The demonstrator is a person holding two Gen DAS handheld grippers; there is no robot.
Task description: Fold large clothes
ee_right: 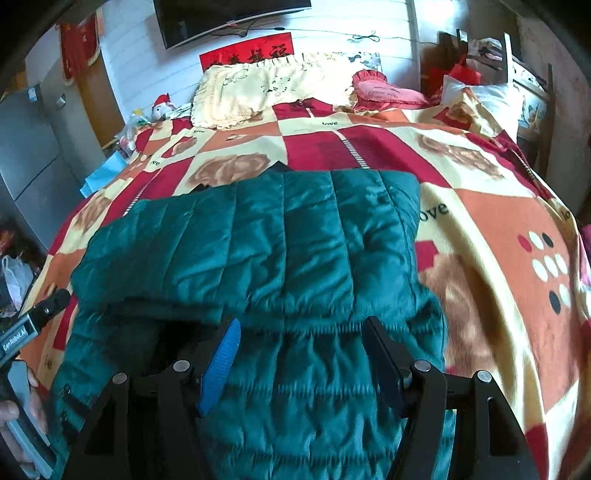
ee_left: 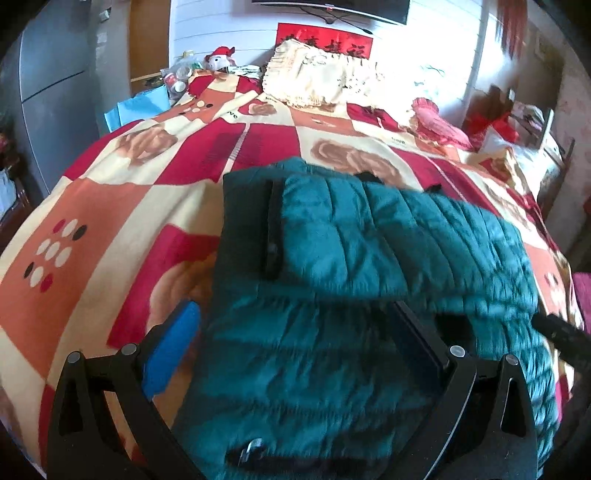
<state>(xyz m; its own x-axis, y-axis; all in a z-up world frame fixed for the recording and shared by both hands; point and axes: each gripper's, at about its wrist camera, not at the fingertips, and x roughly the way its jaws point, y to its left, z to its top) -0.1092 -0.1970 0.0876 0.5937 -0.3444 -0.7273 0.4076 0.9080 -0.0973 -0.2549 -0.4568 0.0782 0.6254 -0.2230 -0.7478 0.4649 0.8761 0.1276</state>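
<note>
A teal quilted jacket (ee_left: 332, 258) (ee_right: 258, 236) lies on the bed's patterned red, orange and cream bedspread (ee_left: 110, 206) (ee_right: 498, 221), its upper part folded over onto its lower part. My left gripper (ee_left: 295, 332) hovers open at the jacket's left edge, its blue-padded finger over the bedspread, the other at the fold's rim. My right gripper (ee_right: 301, 336) is open above the jacket, just below the fold, with nothing pinched. Each gripper shows at the edge of the other's view: the right (ee_left: 561, 332), and the left (ee_right: 37, 321) held by a hand.
A cream frilled pillow (ee_left: 317, 74) (ee_right: 266, 88) and a pink heart cushion (ee_right: 384, 88) lie at the head of the bed. A plush toy (ee_left: 219, 59) and clutter sit at the far left corner. A grey cabinet (ee_left: 48, 74) stands left; a TV (ee_right: 229, 18) hangs above.
</note>
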